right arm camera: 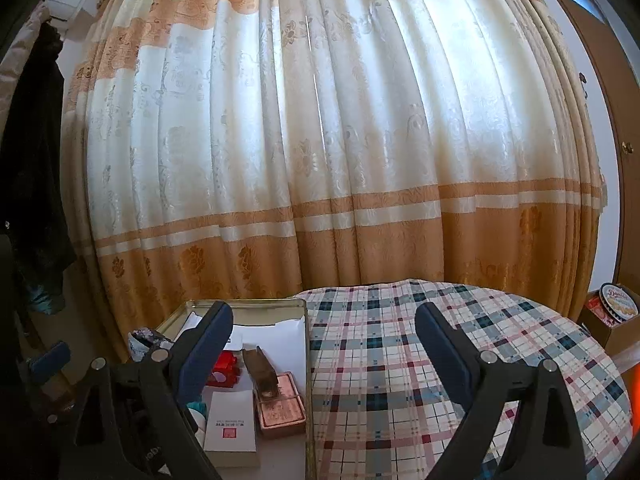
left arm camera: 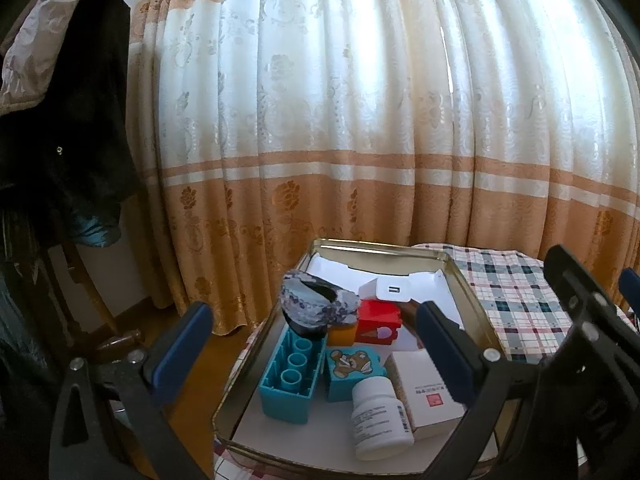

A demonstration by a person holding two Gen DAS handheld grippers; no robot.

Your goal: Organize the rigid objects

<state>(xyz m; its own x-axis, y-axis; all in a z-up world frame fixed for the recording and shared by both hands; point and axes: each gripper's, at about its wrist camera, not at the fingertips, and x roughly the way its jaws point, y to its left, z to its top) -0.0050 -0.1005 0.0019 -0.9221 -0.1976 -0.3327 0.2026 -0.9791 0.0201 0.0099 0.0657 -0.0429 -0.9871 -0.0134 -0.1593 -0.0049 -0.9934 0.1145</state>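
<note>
A gold metal tin tray (left arm camera: 466, 280) holds several items: a teal block with round holes (left arm camera: 290, 376), a teal bear cube (left arm camera: 352, 368), a red block (left arm camera: 378, 322), a white pill bottle (left arm camera: 378, 416), a white box (left arm camera: 428, 392), a white charger (left arm camera: 386, 290) and a blue patterned pouch (left arm camera: 316, 304). My left gripper (left arm camera: 312, 340) is open and empty above the tray. My right gripper (right arm camera: 324, 340) is open and empty, straddling the tray's right rim (right arm camera: 306, 360). The right wrist view also shows the white box (right arm camera: 232, 428) and a copper-coloured box (right arm camera: 280, 408).
The tray lies on a plaid tablecloth (right arm camera: 420, 360) on a round table. A cream and orange curtain (left arm camera: 340, 120) hangs close behind. Dark clothes (left arm camera: 60, 120) hang at the left. A cookie tin (right arm camera: 618, 300) sits in a box at the far right.
</note>
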